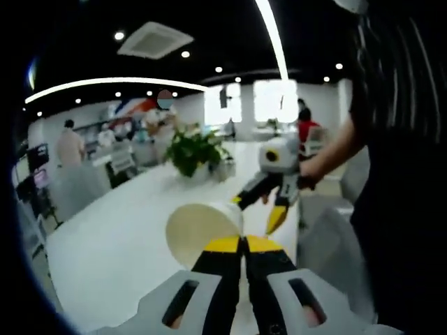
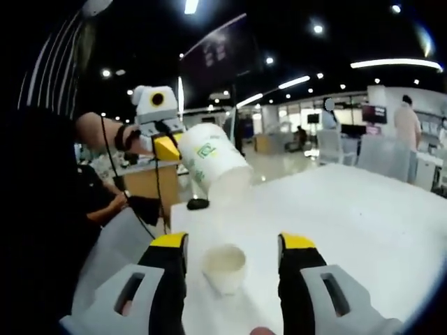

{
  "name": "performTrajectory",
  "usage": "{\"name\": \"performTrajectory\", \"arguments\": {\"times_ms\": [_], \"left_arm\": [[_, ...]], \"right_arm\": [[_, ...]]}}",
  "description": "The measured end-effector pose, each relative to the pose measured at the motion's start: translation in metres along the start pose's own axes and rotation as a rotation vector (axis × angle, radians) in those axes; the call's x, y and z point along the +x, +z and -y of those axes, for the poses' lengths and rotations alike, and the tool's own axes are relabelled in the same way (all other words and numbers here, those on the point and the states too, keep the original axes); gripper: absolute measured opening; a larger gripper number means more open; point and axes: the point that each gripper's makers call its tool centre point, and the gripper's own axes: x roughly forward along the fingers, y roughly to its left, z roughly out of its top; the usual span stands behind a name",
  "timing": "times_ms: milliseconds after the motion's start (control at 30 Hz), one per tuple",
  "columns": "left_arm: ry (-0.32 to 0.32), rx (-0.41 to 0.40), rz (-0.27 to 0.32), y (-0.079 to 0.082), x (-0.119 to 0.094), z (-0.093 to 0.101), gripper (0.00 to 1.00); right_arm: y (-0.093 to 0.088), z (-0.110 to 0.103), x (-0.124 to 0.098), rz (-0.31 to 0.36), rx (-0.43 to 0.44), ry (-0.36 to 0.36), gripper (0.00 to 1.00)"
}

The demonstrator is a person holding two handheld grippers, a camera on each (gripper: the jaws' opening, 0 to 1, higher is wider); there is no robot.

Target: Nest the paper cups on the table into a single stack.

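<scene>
Above the white table (image 2: 363,209), on my left side, my left gripper (image 1: 243,244) has its yellow-tipped jaws pressed together on the rim of a paper cup (image 1: 202,229). That held cup lies tilted, its long axis running roughly level, base toward my left gripper's camera; in the right gripper view it (image 2: 213,164) slopes with its mouth down toward the tabletop. My own jaws hide the pinched part of the rim.

Further right, a small paper cup (image 2: 224,266) stands upright on the table, mouth up, between the spread jaws of my right gripper (image 2: 230,244), which touch nothing. In the left gripper view that gripper (image 1: 269,209) hangs beyond the held cup, jaws apart. The table edge runs close behind the small cup; open white surface stretches away to the right.
</scene>
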Motion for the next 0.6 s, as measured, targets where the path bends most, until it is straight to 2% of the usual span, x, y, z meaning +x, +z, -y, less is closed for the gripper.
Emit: {"name": "performTrajectory", "arguments": {"times_ms": [233,500,600], "left_arm": [[-0.019,0.019,-0.048,0.005,-0.007,0.009,0.0],[-0.028,0.082,-0.099,0.025,-0.013,0.012,0.0],[-0.024,0.106,-0.134,0.026,-0.015,0.01,0.0]], "right_arm": [[0.003,-0.002,-0.003,0.02,-0.021,0.001,0.53],[0.001,-0.002,-0.009,0.025,-0.031,-0.001,0.66],[0.0,-0.003,-0.01,0.03,-0.012,0.001,0.68]]}}
